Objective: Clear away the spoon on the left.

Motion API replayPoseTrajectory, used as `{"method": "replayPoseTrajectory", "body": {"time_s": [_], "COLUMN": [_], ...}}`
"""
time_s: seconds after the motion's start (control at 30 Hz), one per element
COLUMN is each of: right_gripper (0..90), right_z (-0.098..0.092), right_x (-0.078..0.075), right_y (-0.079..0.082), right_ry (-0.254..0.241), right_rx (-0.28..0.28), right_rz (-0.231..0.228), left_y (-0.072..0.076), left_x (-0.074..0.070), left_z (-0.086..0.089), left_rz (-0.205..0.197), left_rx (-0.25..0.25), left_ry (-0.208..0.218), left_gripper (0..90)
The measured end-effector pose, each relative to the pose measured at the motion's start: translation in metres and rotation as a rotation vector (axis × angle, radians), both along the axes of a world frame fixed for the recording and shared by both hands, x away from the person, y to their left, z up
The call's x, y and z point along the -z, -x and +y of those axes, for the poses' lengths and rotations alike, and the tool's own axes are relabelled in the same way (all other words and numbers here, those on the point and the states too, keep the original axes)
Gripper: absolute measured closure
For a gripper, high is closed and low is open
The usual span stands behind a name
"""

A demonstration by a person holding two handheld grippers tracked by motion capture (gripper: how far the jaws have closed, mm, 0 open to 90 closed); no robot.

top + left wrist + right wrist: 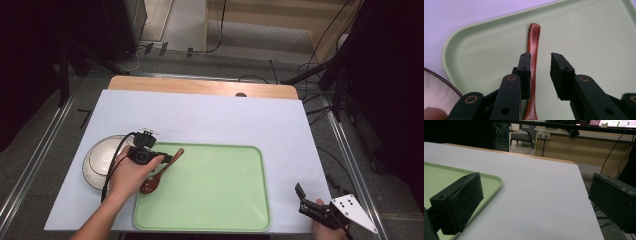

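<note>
Spoon (534,45): lies on green tray's (240,210) left part.
Left claw (540,67): released, jaws astride handle.
Right claw (534,202): released, idle near right.
Advice: lift straight up, clear of handle.

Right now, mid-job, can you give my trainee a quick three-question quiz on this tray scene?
1. True or false: the brown spoon lies in the white bowl.
2. Which is closer to the spoon: the left gripper or the right gripper?
3. Multiple choice: in the left gripper view, the spoon's handle is
A. clamped by both fingers
B. between the open fingers, against one of them, clear of the other
C. outside the fingers

Key
1. False: it lies on the green tray, with the bowl beside the tray.
2. The left gripper.
3. B
</note>
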State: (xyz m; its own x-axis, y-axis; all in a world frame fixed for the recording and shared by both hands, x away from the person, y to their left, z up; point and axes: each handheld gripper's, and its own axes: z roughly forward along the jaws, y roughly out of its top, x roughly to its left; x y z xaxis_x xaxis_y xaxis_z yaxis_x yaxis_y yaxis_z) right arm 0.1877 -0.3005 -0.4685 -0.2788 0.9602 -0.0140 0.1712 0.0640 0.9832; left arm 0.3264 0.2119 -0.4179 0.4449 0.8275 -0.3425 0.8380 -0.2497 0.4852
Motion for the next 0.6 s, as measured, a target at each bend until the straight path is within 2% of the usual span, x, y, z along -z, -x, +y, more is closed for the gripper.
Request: {"method": "replayPoseTrajectory", "body": {"time_s": [0.03,0.1,0.17,0.23,0.27,0.3,0.33,0.37,0.5,0.53,0.57,0.6], "right_gripper": [0.1,0.1,0.1,0.1,0.1,0.1,0.1,0.1,0.1,0.1,0.1,0.1], "right_z": [0.0,0.0,0.0,-0.001,-0.001,-0.001,-0.001,0.0,0.0,0.0,0.0,0.0], "right_x": [0.0,0.0,0.0,0.0,0.0,0.0,0.0,0.0,-0.001,-0.001,-0.001,-0.001], "right_y": [0.0,0.0,0.0,0.0,0.0,0.0,0.0,0.0,0.0,0.001,0.001,0.001], "right_ry": [0.002,0.001,0.001,0.001,0.002,0.002,0.002,0.0,0.002,0.003,0.0,0.0], "right_rx": [0.0,0.0,0.001,0.001,0.001,0.002,0.002,0.003,0.0,0.001,0.002,0.003], "right_rz": [0.001,0.001,-0.002,-0.003,-0.002,-0.002,-0.002,-0.001,-0.002,-0.002,-0.006,-0.005], "left_y": [0.002,0.005,0.007,0.008,0.01,0.013,0.013,0.016,0.018,0.019,0.021,0.022], "left_x": [-0.004,-0.008,-0.012,-0.013,-0.015,-0.017,-0.017,-0.018,-0.021,-0.021,-0.022,-0.022], "left_z": [0.001,0.003,0.006,0.008,0.009,0.01,0.01,0.011,0.015,0.016,0.02,0.022], "left_rz": [-0.026,-0.068,-0.09,-0.103,-0.121,-0.154,-0.154,-0.17,-0.17,-0.174,-0.19,-0.206], "left_rx": [0.017,0.029,0.042,0.051,0.054,0.067,0.067,0.074,0.083,0.085,0.096,0.095], "left_ry": [0.033,0.067,0.094,0.101,0.1,0.095,0.095,0.105,0.125,0.133,0.166,0.161], "left_gripper": [64.0,54.9,47.4,41.0,41.0,34.7,31.4,28.7,18.3,18.3,11.7,10.6]}}
